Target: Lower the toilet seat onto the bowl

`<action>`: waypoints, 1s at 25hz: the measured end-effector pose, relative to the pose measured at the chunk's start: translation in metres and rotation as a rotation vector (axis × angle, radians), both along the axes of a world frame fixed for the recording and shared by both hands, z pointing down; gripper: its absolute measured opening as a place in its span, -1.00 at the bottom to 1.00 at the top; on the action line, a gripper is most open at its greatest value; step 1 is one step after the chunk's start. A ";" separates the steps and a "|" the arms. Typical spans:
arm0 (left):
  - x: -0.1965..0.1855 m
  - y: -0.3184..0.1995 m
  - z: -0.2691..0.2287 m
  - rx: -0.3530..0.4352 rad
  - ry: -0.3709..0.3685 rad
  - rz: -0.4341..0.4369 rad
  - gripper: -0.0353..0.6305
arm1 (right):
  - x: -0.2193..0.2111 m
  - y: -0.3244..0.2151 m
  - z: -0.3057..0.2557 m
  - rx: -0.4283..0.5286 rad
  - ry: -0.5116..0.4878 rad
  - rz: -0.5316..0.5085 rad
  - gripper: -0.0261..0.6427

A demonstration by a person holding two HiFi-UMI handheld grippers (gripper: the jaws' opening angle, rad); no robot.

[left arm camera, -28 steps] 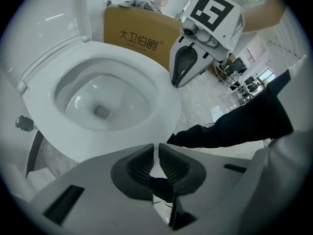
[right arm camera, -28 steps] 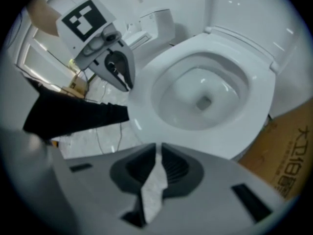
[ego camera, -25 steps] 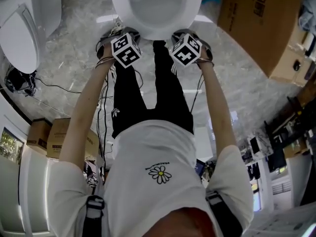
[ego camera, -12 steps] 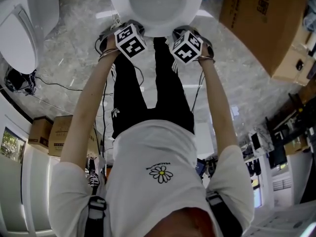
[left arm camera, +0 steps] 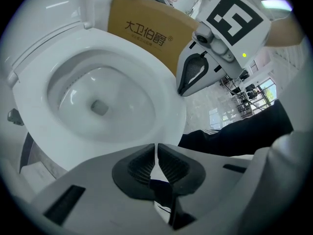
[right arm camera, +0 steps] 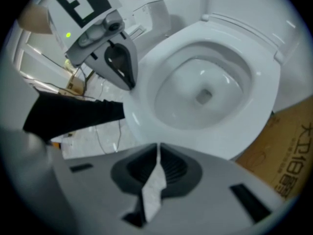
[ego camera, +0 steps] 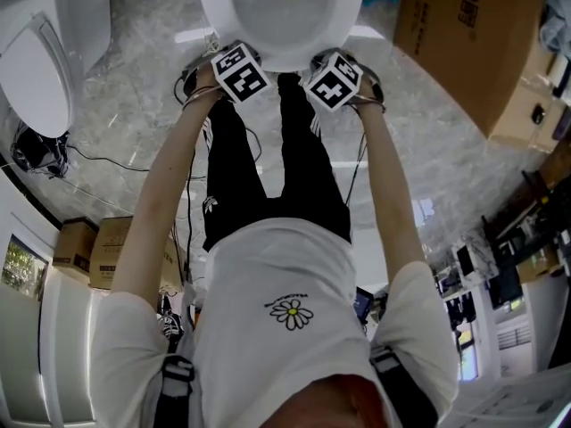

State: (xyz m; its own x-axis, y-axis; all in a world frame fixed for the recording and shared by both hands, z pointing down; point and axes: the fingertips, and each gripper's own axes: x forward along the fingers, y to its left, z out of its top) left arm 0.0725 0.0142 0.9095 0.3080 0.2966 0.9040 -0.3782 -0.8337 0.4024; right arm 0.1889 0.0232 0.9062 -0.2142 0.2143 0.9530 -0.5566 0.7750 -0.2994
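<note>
Lately closing, left hand-held gripper [left arm camera: 156,152] and right hand-held gripper [right arm camera: 157,152] each press together, empty.

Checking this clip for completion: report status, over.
Jaws just closed, nothing between them: left gripper and right gripper shut, near the front rim. Task thing: toilet seat down on the bowl. Nothing on it; cardboard box stands apart.

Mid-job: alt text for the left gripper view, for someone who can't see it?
A white toilet seat lies flat around the open bowl, seen from its front. The left gripper at the bottom edge has just closed its jaws on nothing, and so has the right gripper at upper right; a brown cardboard box stands behind.
</note>
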 end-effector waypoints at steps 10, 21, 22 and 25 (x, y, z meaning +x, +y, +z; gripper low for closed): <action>-0.015 -0.075 -0.077 0.150 -0.012 -0.039 -0.77 | 0.010 -0.097 -0.092 0.221 0.034 0.051 -0.80; -0.015 -0.214 -0.280 0.531 0.098 -0.142 -0.77 | 0.015 -0.210 -0.295 0.619 0.063 0.171 -0.82; -0.014 -0.225 -0.301 0.572 0.116 -0.148 -0.77 | 0.015 -0.219 -0.315 0.667 0.068 0.185 -0.82; -0.011 -0.255 -0.367 0.697 0.195 -0.195 -0.77 | 0.014 -0.246 -0.375 0.815 0.068 0.251 -0.82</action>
